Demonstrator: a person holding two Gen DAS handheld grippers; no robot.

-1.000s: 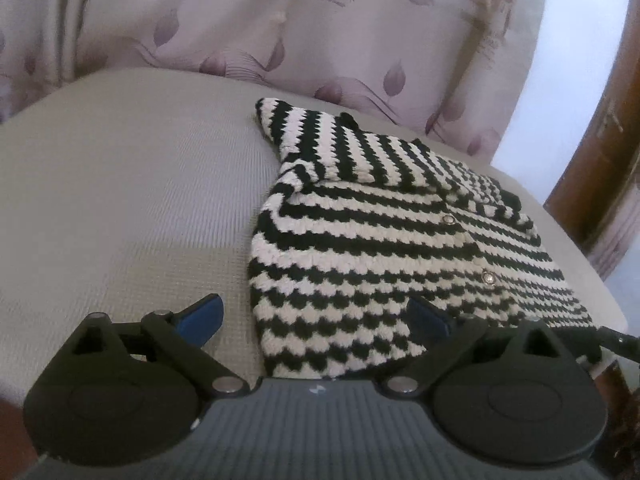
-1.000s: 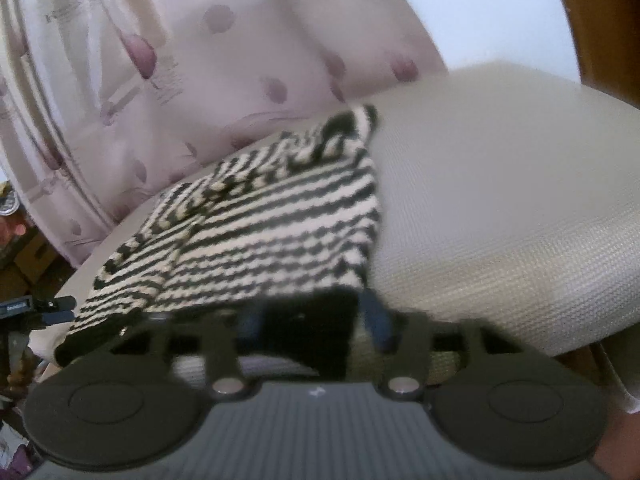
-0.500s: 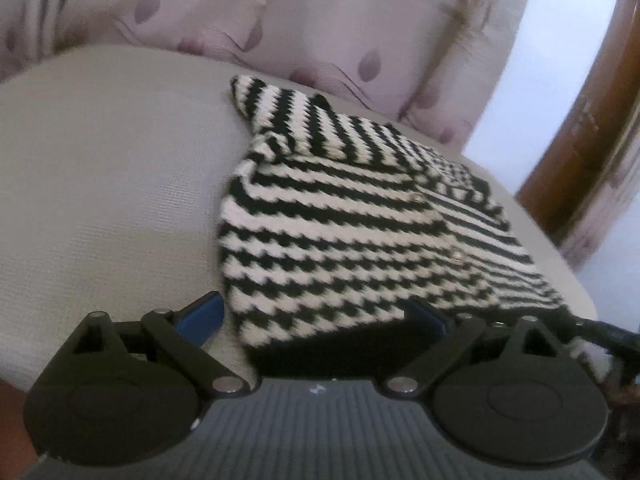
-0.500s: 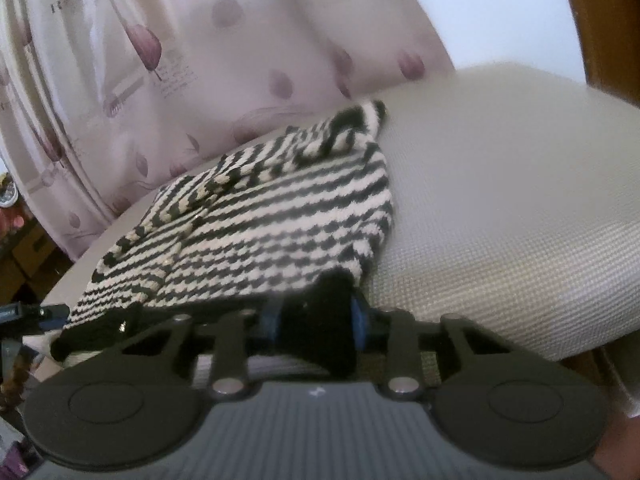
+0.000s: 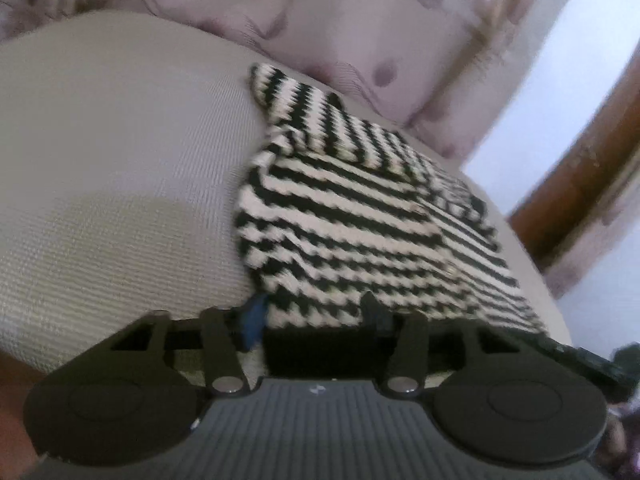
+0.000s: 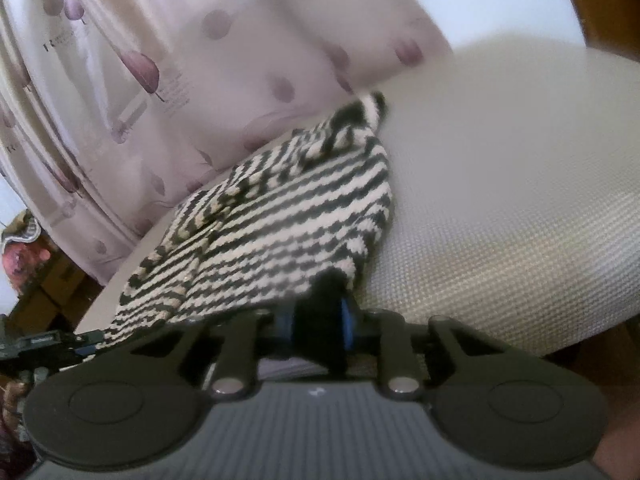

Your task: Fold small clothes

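Knit striped cardigan point(image 5: 360, 220) lies ahead, hem nearest | R hand-held gripper point(image 6: 318, 320) pinching hem corner | L hand-held gripper point(image 5: 314, 312) jaws just closing astride hem, not yet clamped.

My right gripper point(image 6: 320, 320) has just been closing: a second ago its pads stood apart around the black hem of the striped knitted top point(image 6: 280, 216), and now they pinch that hem into a tight bunch at the near edge of the cushion point(image 6: 520, 200). My left gripper point(image 5: 316, 316) has also been closing; its fingers, earlier spread wide with one clear of the cloth, now stand narrower with the top's near corner and its hem between them. That corner looks slightly gathered.
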